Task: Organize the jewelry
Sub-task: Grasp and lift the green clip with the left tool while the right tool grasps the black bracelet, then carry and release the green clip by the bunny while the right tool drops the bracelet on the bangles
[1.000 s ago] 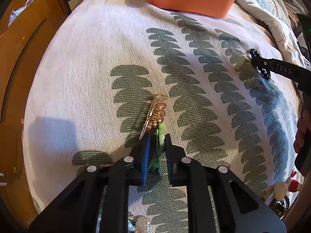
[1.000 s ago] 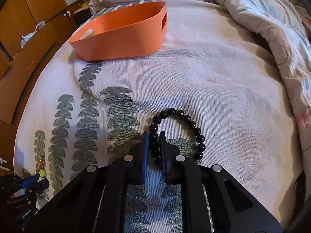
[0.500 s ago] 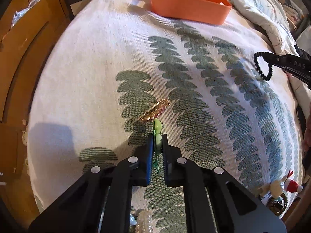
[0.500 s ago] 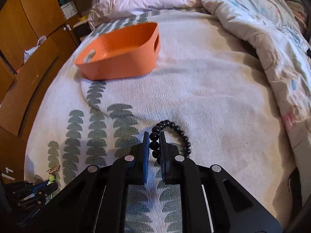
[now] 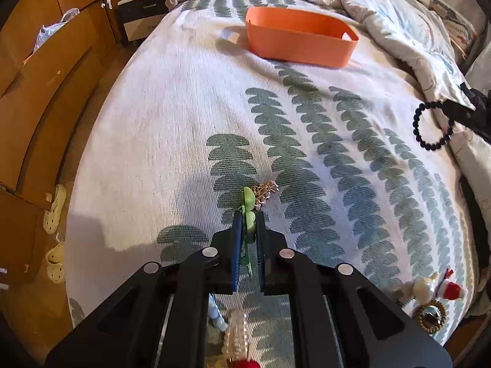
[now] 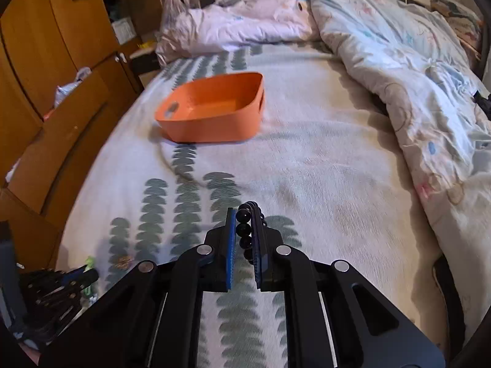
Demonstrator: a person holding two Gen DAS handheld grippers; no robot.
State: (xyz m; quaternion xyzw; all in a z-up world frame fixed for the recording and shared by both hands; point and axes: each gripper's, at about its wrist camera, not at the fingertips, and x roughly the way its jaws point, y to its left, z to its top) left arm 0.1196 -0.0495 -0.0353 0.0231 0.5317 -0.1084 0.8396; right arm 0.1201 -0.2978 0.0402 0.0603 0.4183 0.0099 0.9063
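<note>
My left gripper (image 5: 248,219) is shut on a green bead piece (image 5: 248,202) with a gold chain (image 5: 264,190) hanging from it, held above the leaf-patterned bedspread (image 5: 172,128). My right gripper (image 6: 244,216) is shut on a black bead bracelet (image 6: 244,230) and holds it in the air; the bracelet also shows in the left wrist view (image 5: 429,128), dangling at the right. An orange basket (image 5: 299,40) stands far ahead on the bed; in the right wrist view it (image 6: 211,116) looks empty. The left gripper shows at the lower left of the right wrist view (image 6: 87,273).
More jewelry lies near the bed's front edge: a round brooch (image 5: 431,314), white and red figurines (image 5: 435,286), and clear beads (image 5: 236,334). A rumpled duvet (image 6: 414,76) covers the right side. Wooden cabinets (image 6: 46,61) stand left. Slippers (image 5: 55,205) lie on the floor.
Both grippers rose from the bedspread with their pieces. The gold chain lifted off the fabric and hangs from the green piece. The black bracelet left the bed and dangles.
</note>
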